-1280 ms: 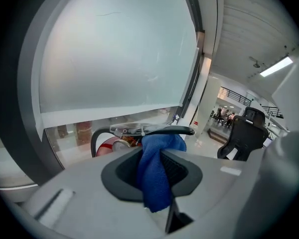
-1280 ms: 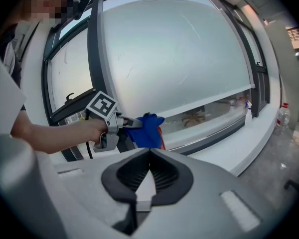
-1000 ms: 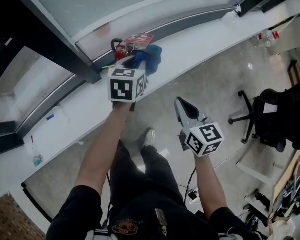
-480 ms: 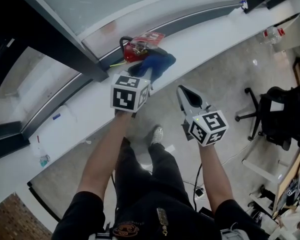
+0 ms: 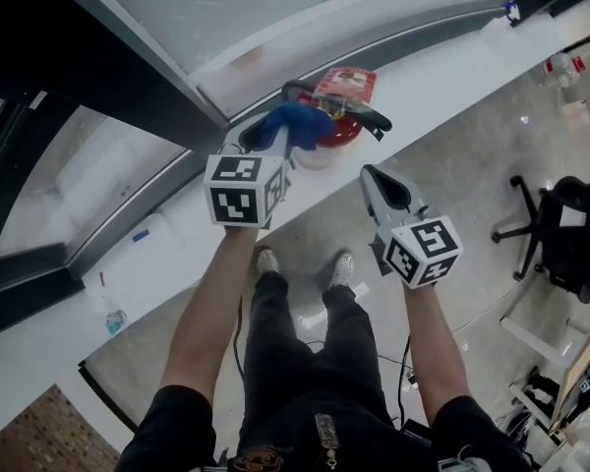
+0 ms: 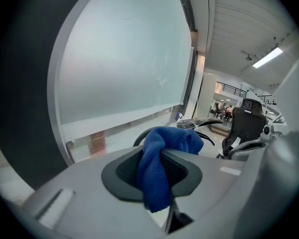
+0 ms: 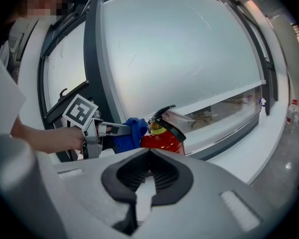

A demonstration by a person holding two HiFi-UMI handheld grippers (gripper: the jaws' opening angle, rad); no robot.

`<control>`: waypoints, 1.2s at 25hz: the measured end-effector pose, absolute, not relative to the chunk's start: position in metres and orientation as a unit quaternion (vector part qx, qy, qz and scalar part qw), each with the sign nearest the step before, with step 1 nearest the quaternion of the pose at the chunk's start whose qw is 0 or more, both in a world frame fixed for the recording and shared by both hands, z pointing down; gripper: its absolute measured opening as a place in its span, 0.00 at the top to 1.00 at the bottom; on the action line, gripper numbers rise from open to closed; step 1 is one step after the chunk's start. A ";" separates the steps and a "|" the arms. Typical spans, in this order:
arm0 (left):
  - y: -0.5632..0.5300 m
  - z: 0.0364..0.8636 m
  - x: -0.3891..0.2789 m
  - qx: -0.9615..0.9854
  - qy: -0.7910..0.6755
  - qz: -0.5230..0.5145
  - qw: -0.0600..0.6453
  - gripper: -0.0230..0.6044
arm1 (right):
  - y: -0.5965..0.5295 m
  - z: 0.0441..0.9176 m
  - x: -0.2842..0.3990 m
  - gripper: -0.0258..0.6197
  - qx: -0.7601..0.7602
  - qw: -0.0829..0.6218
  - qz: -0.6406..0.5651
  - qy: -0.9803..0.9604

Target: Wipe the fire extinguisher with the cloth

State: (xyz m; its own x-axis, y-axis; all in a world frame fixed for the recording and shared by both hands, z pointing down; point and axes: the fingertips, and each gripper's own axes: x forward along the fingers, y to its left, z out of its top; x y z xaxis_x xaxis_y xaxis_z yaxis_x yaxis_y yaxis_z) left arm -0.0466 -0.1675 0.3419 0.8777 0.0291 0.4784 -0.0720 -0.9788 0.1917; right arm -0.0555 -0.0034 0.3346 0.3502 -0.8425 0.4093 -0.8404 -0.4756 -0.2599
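Closest, the right gripper has its jaws drawn together on nothing and points at the white ledge. Beside it, the left gripper pinches a blue cloth, whose bunched end blocks much of that gripper's view ahead. The cloth lies against the neck of the red fire extinguisher, which stands upright on the ledge below frosted glass. A dark window post stands to the left, and an office chair sits well off to the right.
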 end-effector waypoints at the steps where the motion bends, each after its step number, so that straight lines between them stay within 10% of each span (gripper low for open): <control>1: -0.172 0.341 -0.043 0.965 -0.011 0.245 0.095 0.85 | -0.006 0.339 -0.058 0.96 -0.821 0.004 -0.254 0.512; 14: -0.150 0.346 -0.010 0.973 0.069 0.217 -0.026 0.88 | 0.010 0.391 -0.092 0.96 -0.819 0.027 -0.263 0.510; 30: -0.044 0.350 -0.042 0.968 0.098 0.206 0.104 0.86 | 0.065 0.398 -0.096 0.96 -0.809 0.043 -0.250 0.531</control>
